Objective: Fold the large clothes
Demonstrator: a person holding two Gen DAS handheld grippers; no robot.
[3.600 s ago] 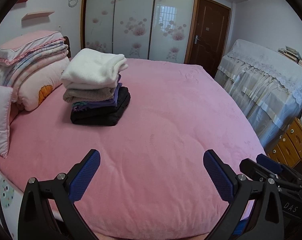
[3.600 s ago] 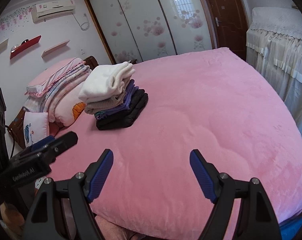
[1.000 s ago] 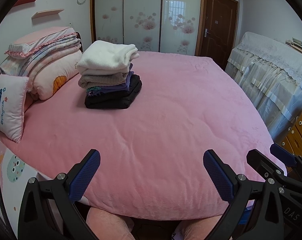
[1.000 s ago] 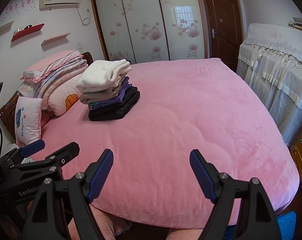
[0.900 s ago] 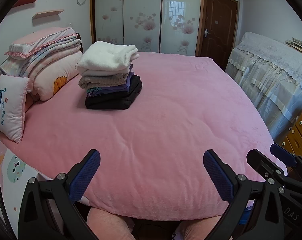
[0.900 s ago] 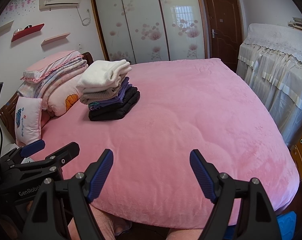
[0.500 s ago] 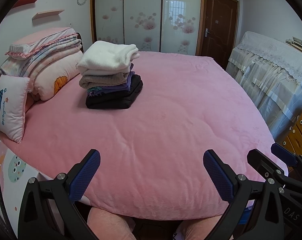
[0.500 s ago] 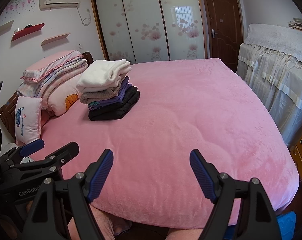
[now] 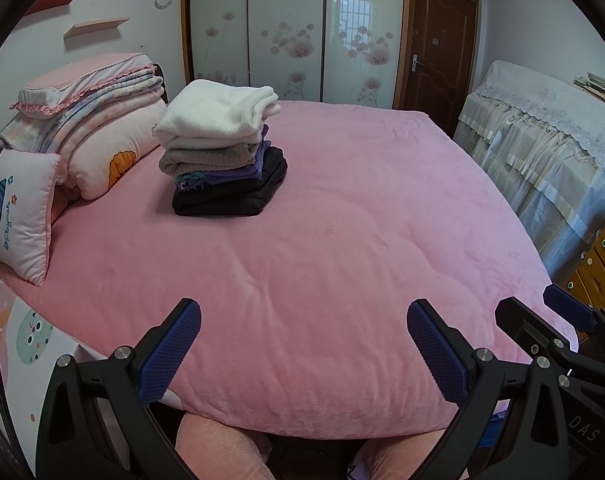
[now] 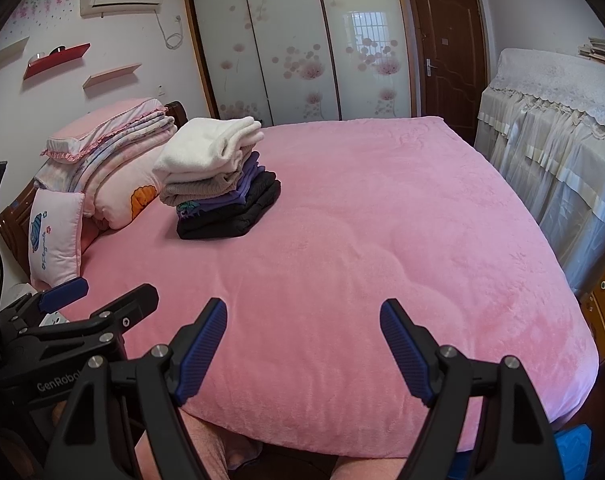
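Observation:
A stack of folded clothes (image 9: 222, 152) (image 10: 218, 178), white on top, then beige, purple and black, rests on the pink bed (image 9: 342, 240) (image 10: 362, 240) towards its far left. My left gripper (image 9: 303, 312) hovers open over the bed's near edge with nothing between its blue pads. My right gripper (image 10: 303, 310) is likewise open and empty at the near edge. Each gripper shows in the other's view, the right one (image 9: 558, 320) at the lower right and the left one (image 10: 82, 312) at the lower left. The stack lies well beyond both.
Folded quilts and pillows (image 9: 86, 120) lie at the bed's left. A lace-covered piece of furniture (image 9: 542, 140) stands to the right, with wooden drawers (image 9: 598, 268) beside it. A sliding wardrobe (image 9: 294, 32) and a brown door (image 9: 438, 52) are at the back. A person's knees (image 9: 218, 448) show below.
Compared with the oldest frames, both grippers have drawn back from the bed, so its near edge and the person's knees show. Over the last second nothing has moved.

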